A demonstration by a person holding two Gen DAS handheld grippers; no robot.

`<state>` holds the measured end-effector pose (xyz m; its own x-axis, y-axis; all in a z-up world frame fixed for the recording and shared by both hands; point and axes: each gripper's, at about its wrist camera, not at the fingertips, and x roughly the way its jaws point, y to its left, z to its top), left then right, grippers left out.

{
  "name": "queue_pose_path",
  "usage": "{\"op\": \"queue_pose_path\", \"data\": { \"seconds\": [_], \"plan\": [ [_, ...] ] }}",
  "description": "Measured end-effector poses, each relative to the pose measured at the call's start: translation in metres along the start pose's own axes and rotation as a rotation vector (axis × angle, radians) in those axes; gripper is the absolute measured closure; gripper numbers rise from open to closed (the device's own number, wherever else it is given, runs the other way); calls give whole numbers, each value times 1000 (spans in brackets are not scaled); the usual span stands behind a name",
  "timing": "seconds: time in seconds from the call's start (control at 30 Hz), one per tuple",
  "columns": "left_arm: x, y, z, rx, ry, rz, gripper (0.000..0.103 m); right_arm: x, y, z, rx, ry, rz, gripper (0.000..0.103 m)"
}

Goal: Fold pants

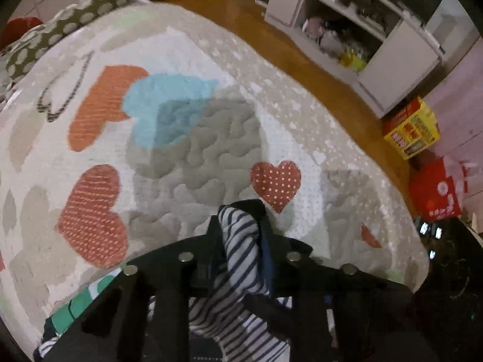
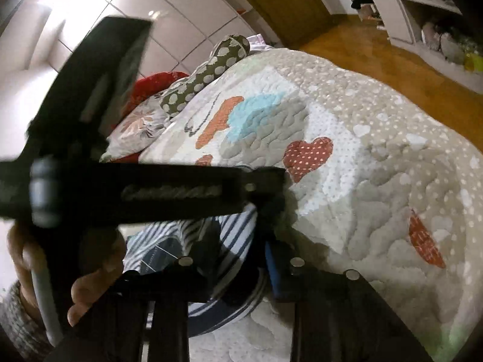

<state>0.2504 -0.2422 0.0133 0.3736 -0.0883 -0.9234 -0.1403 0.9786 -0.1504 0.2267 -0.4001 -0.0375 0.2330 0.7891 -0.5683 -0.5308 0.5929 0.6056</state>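
Note:
The pants (image 1: 241, 253) are white with dark navy stripes. In the left wrist view my left gripper (image 1: 240, 226) is shut on a bunch of this fabric, held above the heart-patterned quilt (image 1: 187, 150). In the right wrist view my right gripper (image 2: 235, 241) is shut on the striped pants (image 2: 229, 235) too, and the fabric hangs below it over the quilt (image 2: 362, 181). The left gripper's black body (image 2: 135, 190) crosses the right wrist view just above, held by a hand (image 2: 90, 274), very close to the right gripper.
Pillows, one olive with pale dots (image 1: 60, 33), lie at the bed's far end. A wooden floor (image 1: 271, 30), white shelves (image 1: 377, 30), a yellow box (image 1: 413, 126) and a red box (image 1: 434, 193) are beside the bed. A white panelled wall (image 2: 90, 15) stands behind it.

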Motion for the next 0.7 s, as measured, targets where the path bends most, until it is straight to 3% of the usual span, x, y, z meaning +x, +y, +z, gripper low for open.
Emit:
{"op": "queue_pose_path", "data": {
  "seconds": [0.23,0.47,0.6,0.7],
  "plan": [
    [-49,50,-32,-175,-143,-76,81,-5,49,3,-154,-21,4,77],
    [-81,110,-96,-379,-242,-113,79,15,110,-21,-338,46,44,74],
    [-93,143,-135,-520,-286,-119,55,34,138,-45,-434,93,53,66],
    [-110,161,-171,-610,-330,-79,48,45,153,-60,-478,126,82,56]
  ]
}}
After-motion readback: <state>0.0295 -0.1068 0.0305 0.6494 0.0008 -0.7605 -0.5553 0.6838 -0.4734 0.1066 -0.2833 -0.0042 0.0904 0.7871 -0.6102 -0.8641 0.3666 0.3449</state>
